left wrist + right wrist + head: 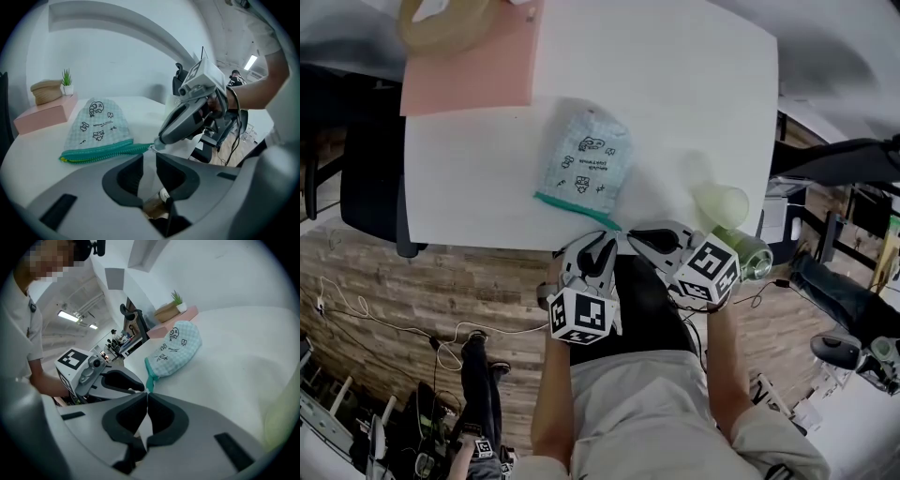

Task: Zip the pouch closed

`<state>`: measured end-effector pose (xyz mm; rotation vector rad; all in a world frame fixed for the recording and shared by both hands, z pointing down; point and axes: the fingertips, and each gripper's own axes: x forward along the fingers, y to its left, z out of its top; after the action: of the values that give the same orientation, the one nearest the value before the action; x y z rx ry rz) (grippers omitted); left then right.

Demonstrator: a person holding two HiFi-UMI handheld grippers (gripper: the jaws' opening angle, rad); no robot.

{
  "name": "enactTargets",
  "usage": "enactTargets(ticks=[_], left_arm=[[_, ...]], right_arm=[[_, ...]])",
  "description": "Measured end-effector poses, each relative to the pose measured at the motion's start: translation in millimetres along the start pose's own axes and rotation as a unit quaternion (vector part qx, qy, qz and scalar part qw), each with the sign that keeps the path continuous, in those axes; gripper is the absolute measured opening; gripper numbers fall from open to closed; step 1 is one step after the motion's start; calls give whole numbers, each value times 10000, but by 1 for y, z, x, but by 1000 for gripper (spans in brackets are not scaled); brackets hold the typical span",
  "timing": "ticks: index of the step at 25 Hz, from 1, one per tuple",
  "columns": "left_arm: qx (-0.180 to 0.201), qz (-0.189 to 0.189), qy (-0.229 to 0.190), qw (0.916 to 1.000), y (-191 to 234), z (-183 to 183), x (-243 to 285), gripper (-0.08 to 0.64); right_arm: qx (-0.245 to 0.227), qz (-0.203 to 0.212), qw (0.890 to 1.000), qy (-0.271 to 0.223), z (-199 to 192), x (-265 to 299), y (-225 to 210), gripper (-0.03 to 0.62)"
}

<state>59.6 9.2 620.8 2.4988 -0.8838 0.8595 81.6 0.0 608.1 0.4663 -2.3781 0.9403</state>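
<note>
Big white bench [675,94] fills the view, with a pink block [469,75] at its far left corner. The checked, pale-blue pouch [586,159] lies flat near the front edge, zip side towards the person. Both tongs are down at that edge. The left tongs [602,242] are just beside the pouch's corner, with only a narrow gap between the jaws and nothing in it. The right tongs [632,234] are closed tight, apparently pinching the near end of the teal zip [577,211]. A pale cup [722,204] lies to the right.
</note>
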Motion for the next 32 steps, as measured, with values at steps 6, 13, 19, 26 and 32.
enactTargets(ticks=[6, 13, 19, 26, 32], left_arm=[[70, -220, 26, 9997, -13, 6, 3, 134], [107, 38, 64, 9999, -11, 7, 5, 135], [129, 177, 35, 9998, -4, 9, 1, 38], [121, 71, 106, 9998, 0, 5, 0, -2], [65, 24, 169, 9998, 2, 2, -4, -3]], right_arm=[[72, 77, 9999, -105, 4, -1, 3, 6], [65, 152, 9998, -139, 6, 0, 5, 6], [78, 175, 9997, -152, 7, 2, 5, 6], [-76, 109, 9999, 0, 2, 4, 5, 6], [-285, -143, 9993, 218, -2, 6, 2, 5]])
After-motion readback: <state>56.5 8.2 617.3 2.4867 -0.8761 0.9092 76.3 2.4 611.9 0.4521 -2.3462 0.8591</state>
